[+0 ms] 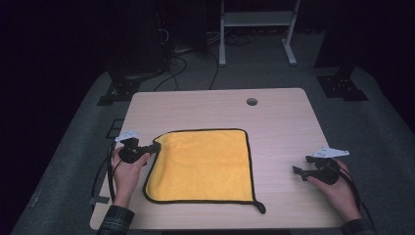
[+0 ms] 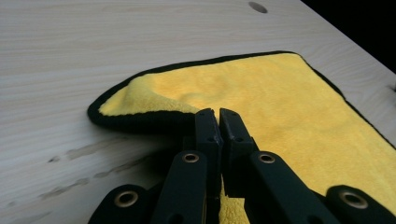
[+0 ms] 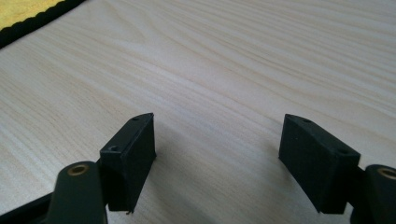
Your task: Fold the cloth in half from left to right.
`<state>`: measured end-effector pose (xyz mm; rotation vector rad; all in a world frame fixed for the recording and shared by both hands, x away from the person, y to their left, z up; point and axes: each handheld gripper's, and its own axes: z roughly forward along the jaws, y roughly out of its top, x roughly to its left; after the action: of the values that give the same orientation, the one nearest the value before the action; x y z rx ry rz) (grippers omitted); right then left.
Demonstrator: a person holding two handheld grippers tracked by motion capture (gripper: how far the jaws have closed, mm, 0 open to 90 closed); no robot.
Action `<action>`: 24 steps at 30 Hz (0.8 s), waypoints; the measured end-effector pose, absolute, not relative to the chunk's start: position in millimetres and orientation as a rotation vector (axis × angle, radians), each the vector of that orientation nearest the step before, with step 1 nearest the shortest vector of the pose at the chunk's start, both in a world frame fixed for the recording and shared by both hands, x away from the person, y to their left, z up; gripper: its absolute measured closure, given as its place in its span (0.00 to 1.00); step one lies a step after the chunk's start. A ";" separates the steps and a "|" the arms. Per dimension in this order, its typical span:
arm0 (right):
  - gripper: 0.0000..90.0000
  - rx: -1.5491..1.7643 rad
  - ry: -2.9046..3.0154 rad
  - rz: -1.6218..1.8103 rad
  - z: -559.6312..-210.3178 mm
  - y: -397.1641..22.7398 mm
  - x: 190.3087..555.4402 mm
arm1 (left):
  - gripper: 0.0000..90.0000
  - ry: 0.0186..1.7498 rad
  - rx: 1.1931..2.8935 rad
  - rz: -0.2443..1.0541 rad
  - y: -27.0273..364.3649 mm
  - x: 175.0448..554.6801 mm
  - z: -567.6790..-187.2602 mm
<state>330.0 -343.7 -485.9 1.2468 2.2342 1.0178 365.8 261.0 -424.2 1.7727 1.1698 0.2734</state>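
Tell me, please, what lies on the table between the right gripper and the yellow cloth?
Nothing: in the high view, bare table separates the open right gripper from the yellow cloth, whose far corner the left gripper pinches.

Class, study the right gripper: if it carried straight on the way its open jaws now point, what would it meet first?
Probably the yellow cloth. The right gripper, jaws open and empty, points left across the bare wooden table toward the cloth's black-trimmed right edge. Nothing lies between, though its height above the table is hard to judge.

One yellow cloth (image 1: 200, 166); two hand-held grippers; one table (image 1: 279, 127)
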 end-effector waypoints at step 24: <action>0.28 1.246 2.235 1.016 -485.9 -343.6 330.0 | 0.97 0.997 1.841 0.109 179.3 384.3 -421.6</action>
<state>330.0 -343.6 -485.9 1.2458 2.2355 1.0161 384.3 179.3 -421.6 1.8412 0.9973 0.1093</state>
